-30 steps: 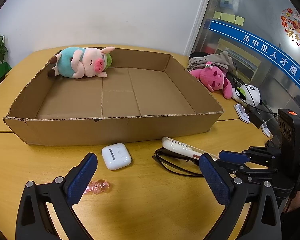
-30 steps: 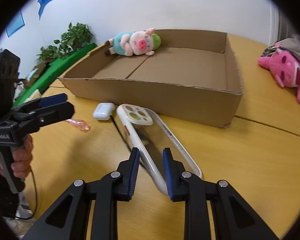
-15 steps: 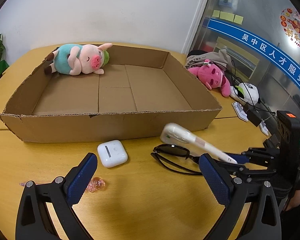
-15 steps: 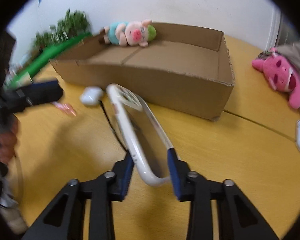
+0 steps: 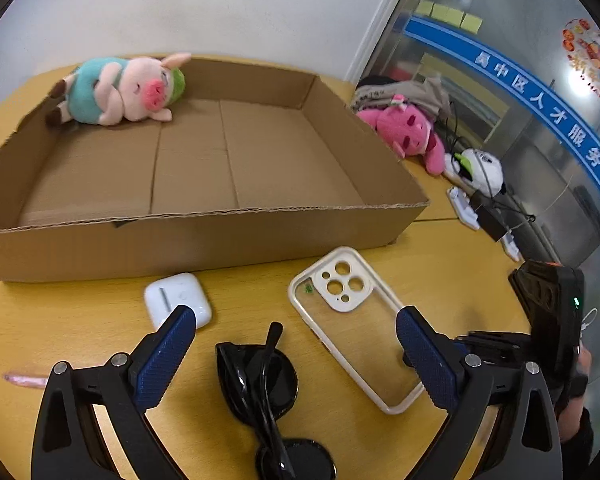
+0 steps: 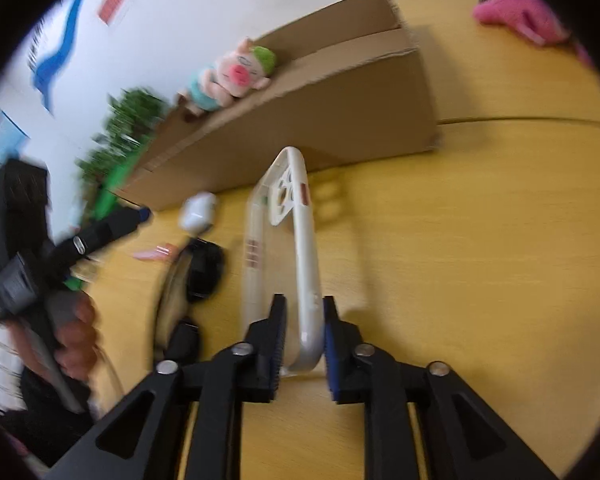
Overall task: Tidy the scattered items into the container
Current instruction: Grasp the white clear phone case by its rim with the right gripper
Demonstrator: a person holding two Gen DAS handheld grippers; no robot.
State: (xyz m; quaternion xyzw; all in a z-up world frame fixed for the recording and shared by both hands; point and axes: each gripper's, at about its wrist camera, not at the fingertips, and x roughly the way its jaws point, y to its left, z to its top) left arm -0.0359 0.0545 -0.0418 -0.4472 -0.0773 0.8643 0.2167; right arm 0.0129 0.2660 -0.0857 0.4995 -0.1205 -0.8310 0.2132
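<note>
1. Fingers of the right gripper [image 6: 302,344] are clenched on the bottom edge of the phone case [image 6: 284,236], a clear one with a cream rim. The case is tilted up on its side in the right wrist view, its camera end pointing toward the cardboard box [image 6: 340,108].
2. Seen from the left wrist, the phone case [image 5: 354,320] sits above the yellow bench [image 5: 80,320], just in front of the box's near wall, and the right gripper [image 5: 472,344] reaches it from the right.
3. Fingers of the left gripper [image 5: 296,358] are released and spread wide, holding nothing. They hang over the black sunglasses [image 5: 266,396], which lie folded on the bench between them.
4. White earbud case [image 5: 177,305] lies on the bench just beside the left finger tip and close to the box wall [image 5: 180,240].
5. Pink wrapped candy [image 5: 26,380] lies at the far left of the bench, partly hidden by the gripper.
6. Plush pig [image 5: 120,90] in a teal shirt lies inside the box, in its far left corner.
7. Pink plush toy [image 5: 408,128] and a white plush [image 5: 480,170] lie outside the box to the right, near some cables.
</note>
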